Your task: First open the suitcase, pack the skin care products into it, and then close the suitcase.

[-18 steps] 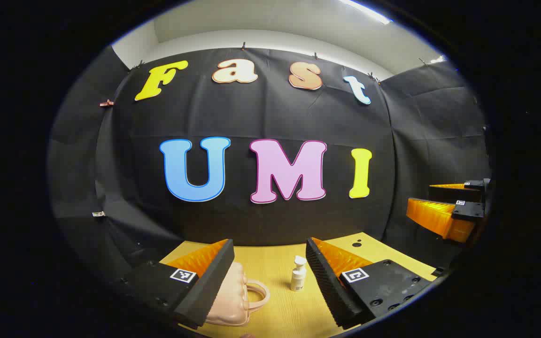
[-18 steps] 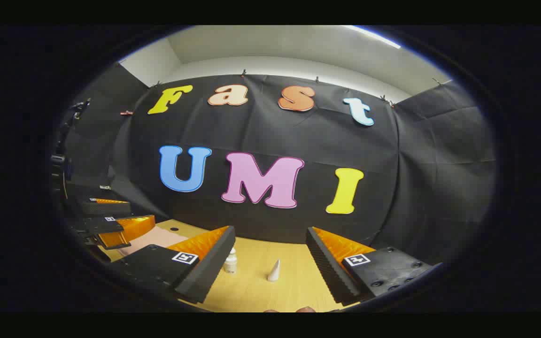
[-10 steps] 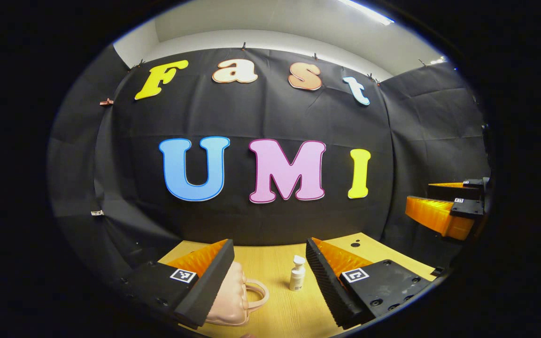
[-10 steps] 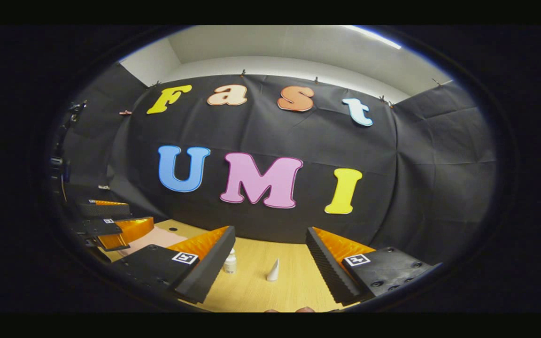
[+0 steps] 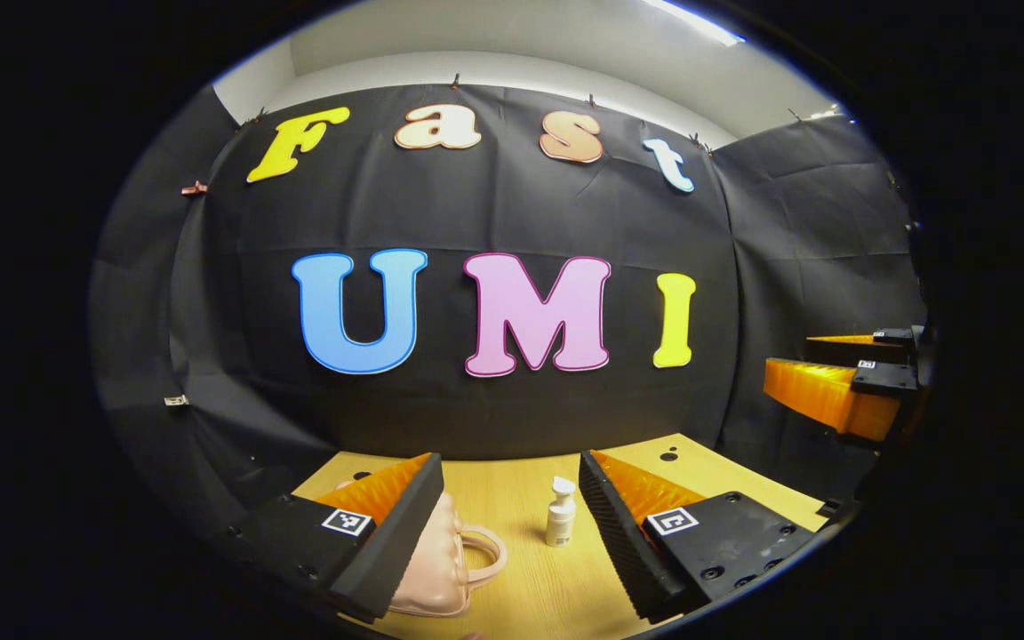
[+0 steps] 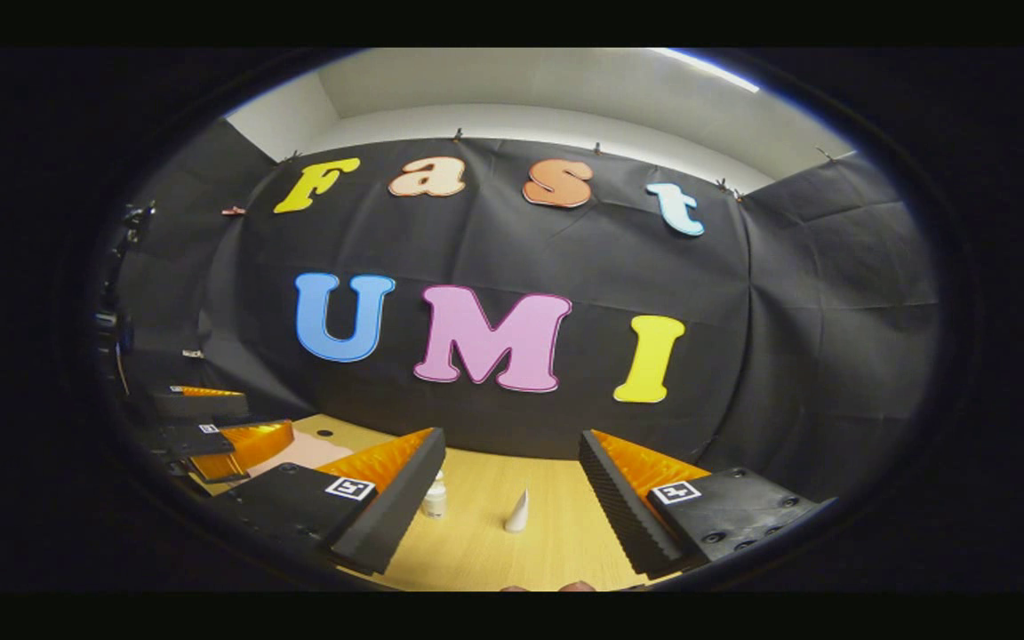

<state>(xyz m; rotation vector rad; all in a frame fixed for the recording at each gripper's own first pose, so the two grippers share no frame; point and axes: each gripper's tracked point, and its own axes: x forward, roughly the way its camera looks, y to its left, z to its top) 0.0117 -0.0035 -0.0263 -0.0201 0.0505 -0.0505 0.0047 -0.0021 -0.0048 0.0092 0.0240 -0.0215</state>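
Left gripper dipped slightly; suitcase below-left.

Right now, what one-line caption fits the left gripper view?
Open left gripper hovers over the wooden table, framing a closed pink suitcase and a small white pump bottle.

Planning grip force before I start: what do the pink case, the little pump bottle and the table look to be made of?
The pink case looks like soft padded faux leather: puffy quilted ribs, a dull sheen, a looped handle. The pump bottle looks like smooth white plastic, though opaque glass can't be ruled out. The table shows pale wood grain with a matte finish, probably laminate or veneer.
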